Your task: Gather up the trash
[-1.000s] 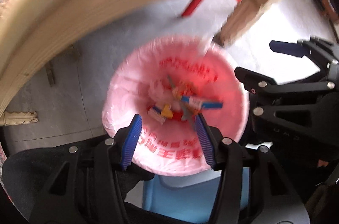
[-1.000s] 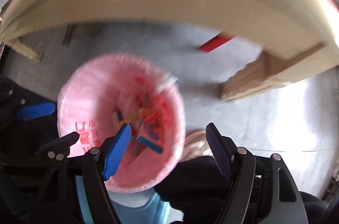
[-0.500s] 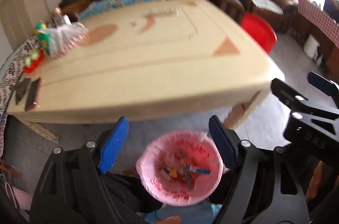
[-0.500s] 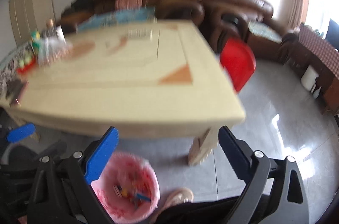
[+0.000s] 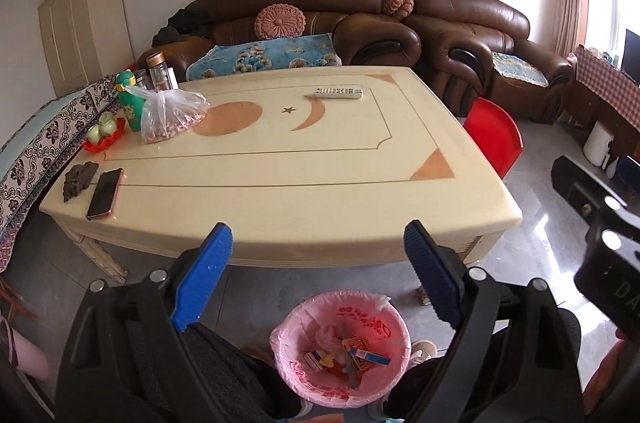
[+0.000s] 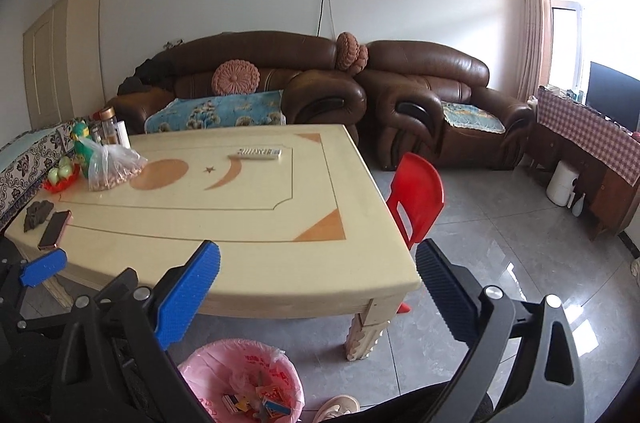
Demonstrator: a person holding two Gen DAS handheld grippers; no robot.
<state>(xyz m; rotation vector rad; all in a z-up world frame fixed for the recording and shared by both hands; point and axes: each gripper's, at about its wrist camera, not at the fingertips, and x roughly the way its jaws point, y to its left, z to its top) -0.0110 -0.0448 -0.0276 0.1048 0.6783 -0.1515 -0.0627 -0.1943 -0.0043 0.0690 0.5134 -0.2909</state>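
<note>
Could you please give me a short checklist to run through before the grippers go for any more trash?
1. Left gripper empty: ok, its jaws are opening with nothing between them.
2. Right gripper empty: ok, its jaws are opening with nothing between them.
3. Bin on the floor in front of the table, pink liner in place: ok.
4. Room left in the bin: ok, wrappers only cover the bottom.
5. Trash left on the table: cannot tell; a dark crumpled lump lies beside the phone.
6. Floor around the bin free of dropped pieces: ok where visible.
</note>
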